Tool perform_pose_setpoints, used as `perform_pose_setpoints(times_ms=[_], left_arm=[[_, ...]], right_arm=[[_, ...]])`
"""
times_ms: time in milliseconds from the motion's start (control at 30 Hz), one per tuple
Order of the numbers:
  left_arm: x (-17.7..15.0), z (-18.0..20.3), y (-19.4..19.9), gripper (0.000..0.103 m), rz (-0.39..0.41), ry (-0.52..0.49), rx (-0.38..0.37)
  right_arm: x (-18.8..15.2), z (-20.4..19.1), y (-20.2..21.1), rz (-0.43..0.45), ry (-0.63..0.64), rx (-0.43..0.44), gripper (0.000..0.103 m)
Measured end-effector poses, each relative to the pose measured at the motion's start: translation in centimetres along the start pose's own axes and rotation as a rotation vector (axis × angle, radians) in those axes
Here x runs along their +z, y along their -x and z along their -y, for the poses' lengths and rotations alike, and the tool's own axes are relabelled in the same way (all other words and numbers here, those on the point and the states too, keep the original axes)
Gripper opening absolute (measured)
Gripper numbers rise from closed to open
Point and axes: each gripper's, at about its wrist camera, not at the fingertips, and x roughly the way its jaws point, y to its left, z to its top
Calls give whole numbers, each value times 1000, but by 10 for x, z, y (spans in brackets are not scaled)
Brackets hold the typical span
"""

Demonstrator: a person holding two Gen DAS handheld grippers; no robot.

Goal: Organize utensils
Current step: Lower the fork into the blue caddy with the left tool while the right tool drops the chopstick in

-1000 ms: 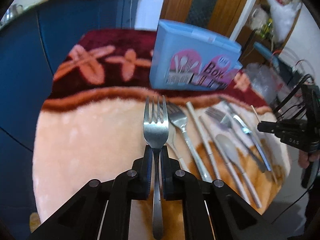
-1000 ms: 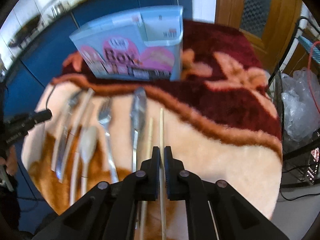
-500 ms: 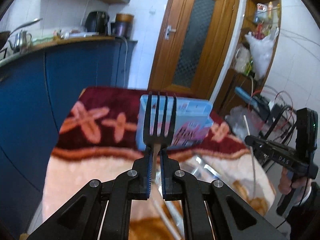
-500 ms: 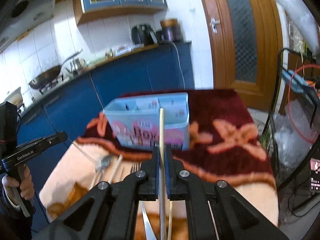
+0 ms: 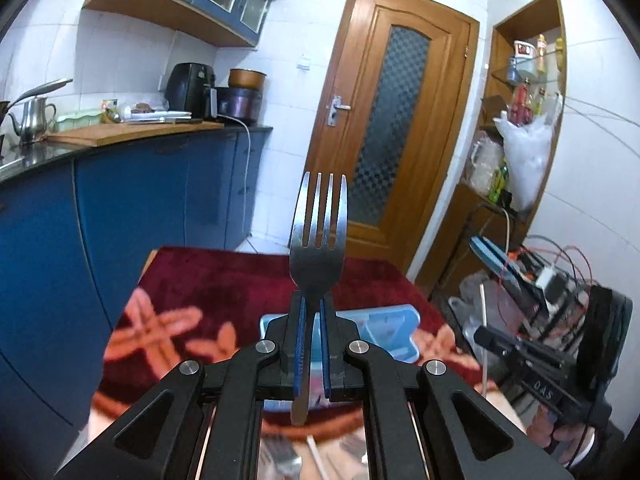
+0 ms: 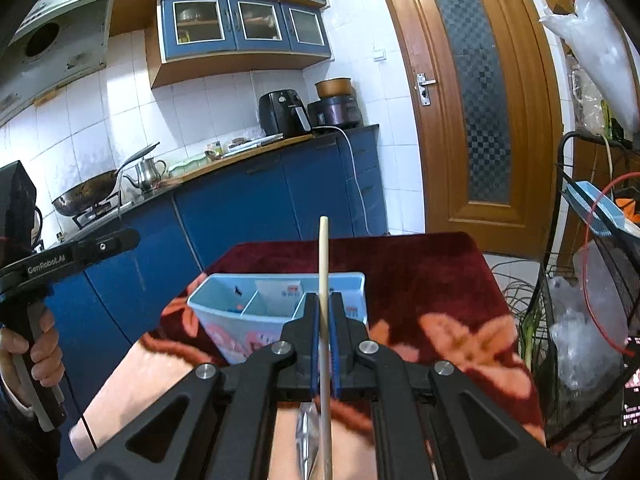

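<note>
My left gripper (image 5: 311,312) is shut on the neck of a steel fork (image 5: 318,236), whose tines point up above the table. Behind the fingers stands the light blue utensil box (image 5: 384,332). My right gripper (image 6: 324,312) is shut on a pale wooden chopstick (image 6: 323,256), held upright in front of the same box (image 6: 240,300), whose open top shows three compartments. In the right wrist view the left gripper (image 6: 120,242) reaches in from the left, held by a hand (image 6: 40,344). A metal utensil (image 6: 306,428) lies on the blanket below the right jaws.
The table wears a fuzzy blanket (image 6: 420,264), dark red at the back and peach in front. Blue kitchen cabinets (image 6: 280,200) run behind and to the left. A wire rack with plastic bags (image 6: 580,320) stands close on the right, and a wooden door (image 6: 468,100) is beyond.
Both grippers rose and tipped upward, lifting the fork and the chopstick off the blanket. The box and the laid-out cutlery dropped low in both views.
</note>
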Motion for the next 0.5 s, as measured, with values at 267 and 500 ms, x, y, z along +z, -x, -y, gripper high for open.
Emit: perform_pose_setpoints(times_ms=[267,500], left_arm=[[28,3,-22,6,76,28,17],[20,-4,-55,6,67,50,52]], right_arm=[[27,7,-15,53,19,8,7],[53,8,-35,112,19,51,7]])
